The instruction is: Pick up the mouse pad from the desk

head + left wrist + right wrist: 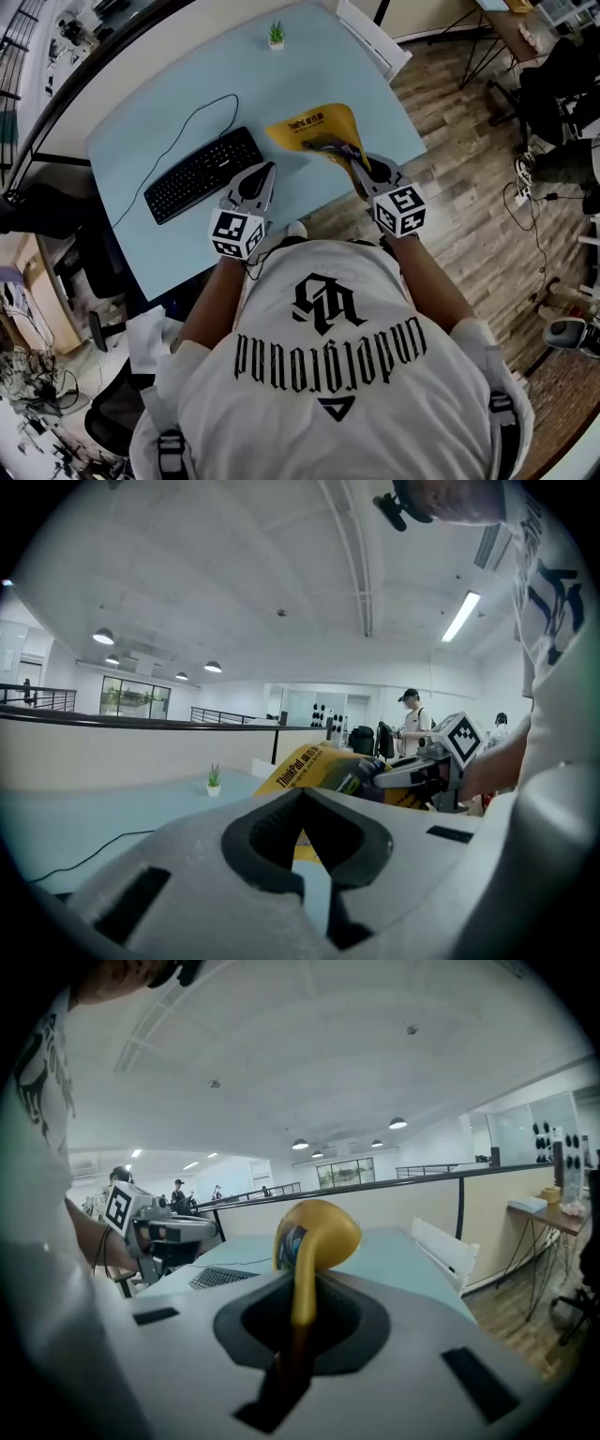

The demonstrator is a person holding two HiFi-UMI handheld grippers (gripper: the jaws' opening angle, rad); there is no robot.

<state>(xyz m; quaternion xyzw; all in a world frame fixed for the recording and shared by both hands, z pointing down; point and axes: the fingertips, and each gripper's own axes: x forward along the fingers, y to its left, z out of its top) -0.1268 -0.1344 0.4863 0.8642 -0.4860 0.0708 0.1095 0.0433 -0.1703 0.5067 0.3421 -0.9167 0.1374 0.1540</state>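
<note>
The yellow mouse pad (314, 127) hangs curled above the light-blue desk (187, 84), gripped at its near edge by my right gripper (361, 171), which is shut on it. In the right gripper view the mouse pad (319, 1232) rises from between the jaws of that gripper (298, 1335) and folds over. My left gripper (262, 180) hovers by the right end of the black keyboard (202, 173), shut and holding nothing. The left gripper view shows the mouse pad (309, 766) held by the right gripper (412, 772) beyond the closed left gripper (311, 855).
The keyboard's cable (187, 122) loops over the desk behind it. A small potted plant (276, 36) stands at the far edge. A white chair (375, 37) sits past the desk's right corner, over wooden floor (469, 216). People stand in the background (412, 724).
</note>
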